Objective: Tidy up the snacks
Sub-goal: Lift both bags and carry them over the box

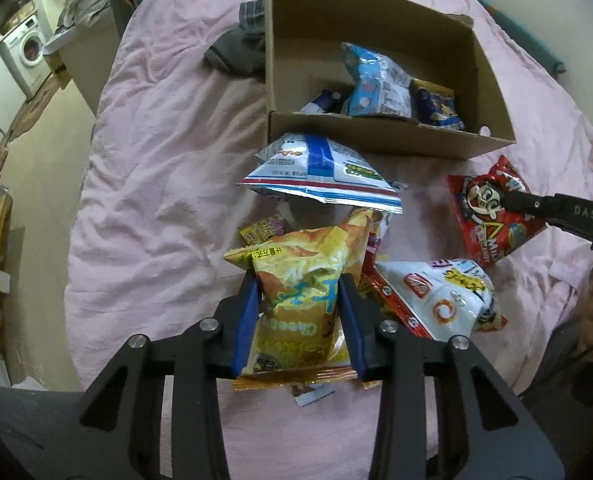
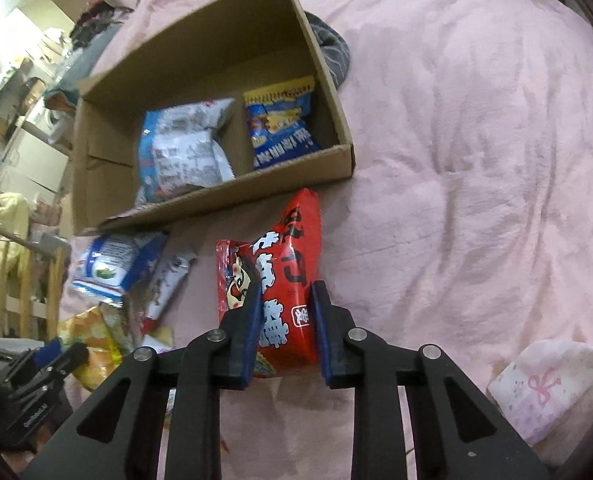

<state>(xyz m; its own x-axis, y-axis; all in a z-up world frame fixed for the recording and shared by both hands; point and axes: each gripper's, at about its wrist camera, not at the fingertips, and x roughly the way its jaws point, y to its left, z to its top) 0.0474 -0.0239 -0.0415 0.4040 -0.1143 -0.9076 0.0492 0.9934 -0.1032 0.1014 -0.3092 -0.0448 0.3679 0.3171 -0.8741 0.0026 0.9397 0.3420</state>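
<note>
Both grippers loaded, snacks over bed.
We see left gripper (image 1: 300, 300) fingers pinching yellow chip bag (image 1: 304, 304); right gripper (image 2: 286, 320) fingers pinching red snack bag (image 2: 274, 280), near cardboard box (image 2: 216, 200) w/ blue packs.

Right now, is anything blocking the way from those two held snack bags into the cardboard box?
Nothing visible does. The left gripper clamps the yellow chip bag, the right gripper the red snack bag. The open brown cardboard box lies just beyond, with bare floor beside its blue packets.

Glossy foil snack bags (image 1: 300, 300), matt cardboard box (image 1: 376, 136).
</note>
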